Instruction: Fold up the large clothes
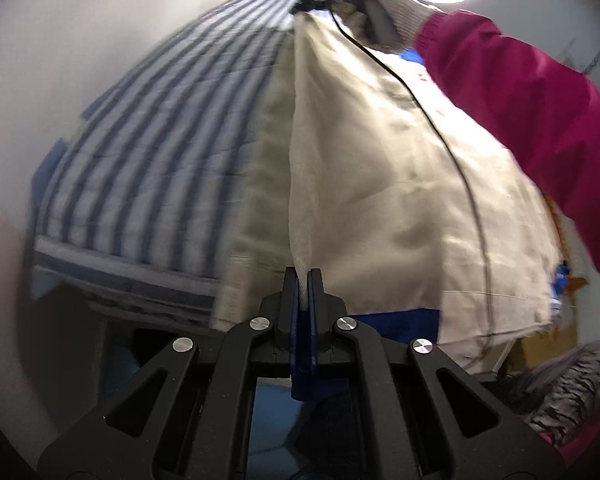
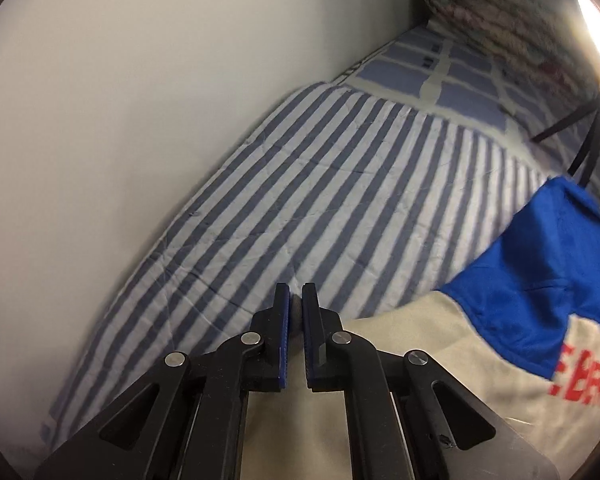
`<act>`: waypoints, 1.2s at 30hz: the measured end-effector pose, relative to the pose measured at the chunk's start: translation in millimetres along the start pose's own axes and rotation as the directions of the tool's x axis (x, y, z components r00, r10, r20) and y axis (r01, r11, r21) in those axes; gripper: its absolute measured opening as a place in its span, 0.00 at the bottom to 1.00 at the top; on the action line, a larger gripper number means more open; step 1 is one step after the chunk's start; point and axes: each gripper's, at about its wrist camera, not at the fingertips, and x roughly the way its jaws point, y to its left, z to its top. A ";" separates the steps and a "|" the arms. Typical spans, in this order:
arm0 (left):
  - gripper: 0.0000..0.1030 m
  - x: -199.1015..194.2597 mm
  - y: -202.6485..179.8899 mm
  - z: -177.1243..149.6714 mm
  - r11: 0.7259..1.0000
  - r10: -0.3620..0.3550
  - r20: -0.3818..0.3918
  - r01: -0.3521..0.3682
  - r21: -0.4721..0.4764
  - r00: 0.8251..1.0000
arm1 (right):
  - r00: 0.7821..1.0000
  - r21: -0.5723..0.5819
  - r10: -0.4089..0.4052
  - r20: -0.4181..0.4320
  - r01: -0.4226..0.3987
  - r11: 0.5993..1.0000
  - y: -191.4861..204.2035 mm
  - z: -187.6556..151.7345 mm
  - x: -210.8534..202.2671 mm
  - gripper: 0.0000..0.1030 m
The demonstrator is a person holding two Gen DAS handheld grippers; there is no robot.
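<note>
A large cream garment (image 1: 380, 168) with blue panels and red lettering hangs stretched in the air above a bed with a blue-and-white striped cover (image 2: 340, 200). The left gripper (image 1: 302, 276) is clamped on a fold of its near edge. The right gripper (image 2: 296, 300) pinches cream cloth at the far end, held by a gloved hand (image 1: 384, 4) in a magenta sleeve (image 1: 520, 112). A white wall (image 2: 120, 100) runs along the bed's left side.
</note>
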 end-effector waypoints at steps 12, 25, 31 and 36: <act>0.02 13.2 -4.9 -0.7 1.000 0.029 -0.041 -0.029 -0.005 0.999 | 0.982 0.206 -0.012 0.188 -0.028 0.978 -117.7 -27.5 -55.0 0.12; 0.39 -16.7 15.1 12.5 0.997 -0.011 0.050 0.015 -0.071 0.999 | 0.988 0.316 -0.142 0.059 0.117 0.942 -172.5 -68.0 -36.4 0.12; 0.39 -5.2 39.1 25.9 0.974 -0.143 0.002 0.141 -0.177 0.990 | 0.995 0.164 0.065 0.081 -0.078 0.983 -105.7 -112.7 -106.8 0.12; 0.42 6.1 61.0 30.7 0.950 -0.174 -0.022 0.162 -0.266 0.985 | 0.977 0.020 0.213 -0.014 -0.213 0.977 -28.9 -208.9 -146.0 0.12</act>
